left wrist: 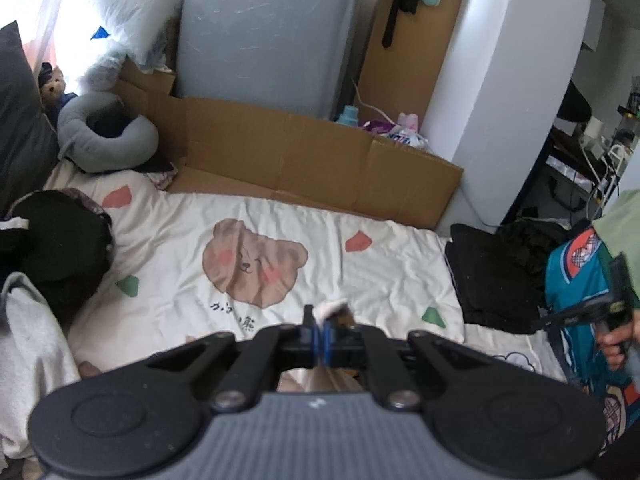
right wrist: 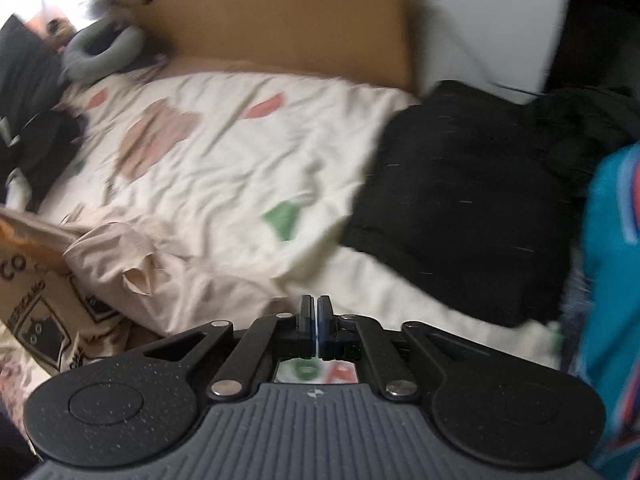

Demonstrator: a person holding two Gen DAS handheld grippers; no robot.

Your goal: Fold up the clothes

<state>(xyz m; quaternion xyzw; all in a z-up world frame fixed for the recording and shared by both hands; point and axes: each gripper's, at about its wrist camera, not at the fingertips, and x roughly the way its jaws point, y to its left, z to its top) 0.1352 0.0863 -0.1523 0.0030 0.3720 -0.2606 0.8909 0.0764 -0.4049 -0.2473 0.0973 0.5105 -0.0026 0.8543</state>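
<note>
A beige garment (right wrist: 132, 264) with a dark printed panel (right wrist: 36, 300) lies bunched at the left of the bed, on the cream bear-print sheet (left wrist: 256, 260). In the left wrist view my left gripper (left wrist: 320, 320) is shut on a tuft of this pale cloth (left wrist: 332, 307), and more beige fabric hangs below the fingers. My right gripper (right wrist: 316, 308) is shut just right of the garment's edge, and no cloth shows between its pads. A hand (left wrist: 614, 340) at the right edge holds the other black tool.
Folded black clothing (right wrist: 460, 200) lies on the bed's right end. A cardboard sheet (left wrist: 312, 160) lines the far side, with a grey appliance (left wrist: 264, 32) behind it. A grey neck pillow (left wrist: 104, 140) and a black pile (left wrist: 60, 248) sit left. Teal patterned cloth (right wrist: 612, 280) hangs at right.
</note>
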